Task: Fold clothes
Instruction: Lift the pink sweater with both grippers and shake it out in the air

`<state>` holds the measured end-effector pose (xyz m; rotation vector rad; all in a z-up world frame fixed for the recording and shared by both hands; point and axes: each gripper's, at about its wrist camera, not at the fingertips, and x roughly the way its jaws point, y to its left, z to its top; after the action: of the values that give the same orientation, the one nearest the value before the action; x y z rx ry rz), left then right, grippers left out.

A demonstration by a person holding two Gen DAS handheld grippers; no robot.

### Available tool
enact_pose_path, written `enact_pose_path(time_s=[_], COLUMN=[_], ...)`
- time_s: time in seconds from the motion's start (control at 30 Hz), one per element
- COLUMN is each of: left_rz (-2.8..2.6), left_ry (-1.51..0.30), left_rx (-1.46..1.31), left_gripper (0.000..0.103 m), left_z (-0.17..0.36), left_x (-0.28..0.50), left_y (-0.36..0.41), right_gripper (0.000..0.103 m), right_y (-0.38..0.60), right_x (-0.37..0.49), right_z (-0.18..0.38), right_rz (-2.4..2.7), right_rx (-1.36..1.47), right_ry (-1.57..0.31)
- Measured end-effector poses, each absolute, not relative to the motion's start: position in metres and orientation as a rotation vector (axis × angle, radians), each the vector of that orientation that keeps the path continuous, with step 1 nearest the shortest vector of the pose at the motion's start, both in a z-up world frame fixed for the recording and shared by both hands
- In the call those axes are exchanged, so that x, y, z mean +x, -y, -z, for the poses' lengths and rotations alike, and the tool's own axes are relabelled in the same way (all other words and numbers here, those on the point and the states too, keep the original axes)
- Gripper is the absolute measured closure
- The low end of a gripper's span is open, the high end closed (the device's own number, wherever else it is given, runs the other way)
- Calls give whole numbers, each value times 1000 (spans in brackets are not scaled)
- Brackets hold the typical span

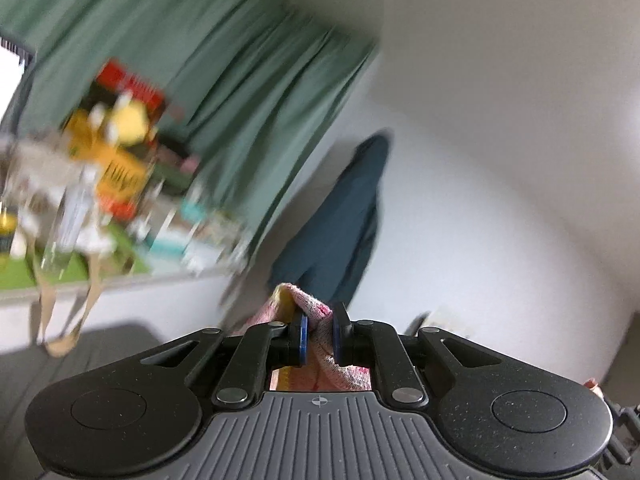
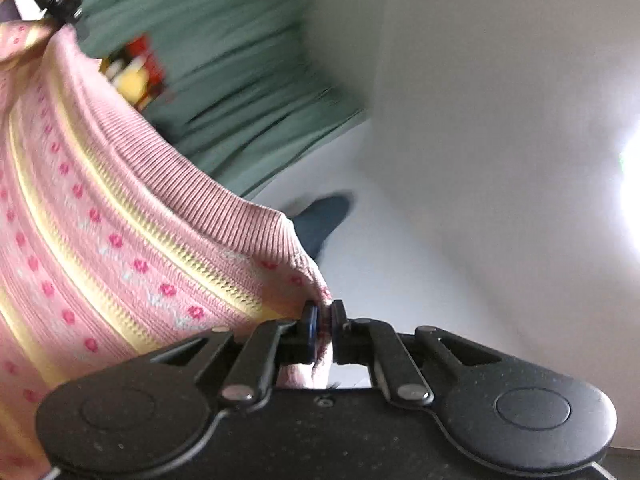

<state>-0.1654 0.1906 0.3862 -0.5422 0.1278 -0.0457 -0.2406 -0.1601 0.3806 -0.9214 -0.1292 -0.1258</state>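
A pink knitted sweater (image 2: 120, 216) with yellow stripes and pink dots hangs stretched between both grippers, lifted high in the air. My right gripper (image 2: 325, 322) is shut on one corner of its ribbed hem. In the right wrist view the sweater spreads away to the upper left, up to the black left gripper at the top left corner. My left gripper (image 1: 320, 330) is shut on another bunched corner of the sweater (image 1: 308, 302), which pokes up between the blue pads (image 1: 303, 336). The rest of the garment hangs below, hidden by the gripper bodies.
A green curtain (image 1: 240, 92) hangs at the back beside a white wall (image 1: 500, 140). A dark blue garment (image 1: 344, 216) hangs on the wall. A shelf (image 1: 120, 280) at left carries blurred boxes, bottles and a yellow toy. A grey surface lies at the lower left.
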Motion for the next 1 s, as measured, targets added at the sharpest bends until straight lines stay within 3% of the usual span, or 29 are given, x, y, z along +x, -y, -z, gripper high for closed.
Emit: enact_pose_path(time_s=[0.13, 0.23, 0.4, 0.5, 0.63, 0.83, 1.0], left_rz=[-37, -37, -3, 6, -17, -107, -144], left_ry=[-177, -79, 97, 88, -106, -653, -1049], left_rx=[-489, -429, -353, -324, -253, -72, 19], left_gripper=[92, 92, 92, 92, 92, 92, 92], left_z=[-396, -438, -499, -488, -412, -233, -136], left_x=[-99, -94, -114, -125, -123, -81, -67], left_y=[-187, -180, -173, -174, -180, -183, -181], right_gripper=[96, 96, 96, 96, 96, 96, 96], right_y=[163, 163, 165, 167, 172, 160, 139], right_x=[-165, -122, -134, -156, -183, -184, -195], right_z=[-377, -389, -452, -441, -371, -192, -112], right_rz=[156, 201, 305, 285, 134, -253, -600], right_rx=[-934, -922, -825, -863, -951, -1115, -1233], right_ry=[94, 114, 343, 367, 231, -258, -520])
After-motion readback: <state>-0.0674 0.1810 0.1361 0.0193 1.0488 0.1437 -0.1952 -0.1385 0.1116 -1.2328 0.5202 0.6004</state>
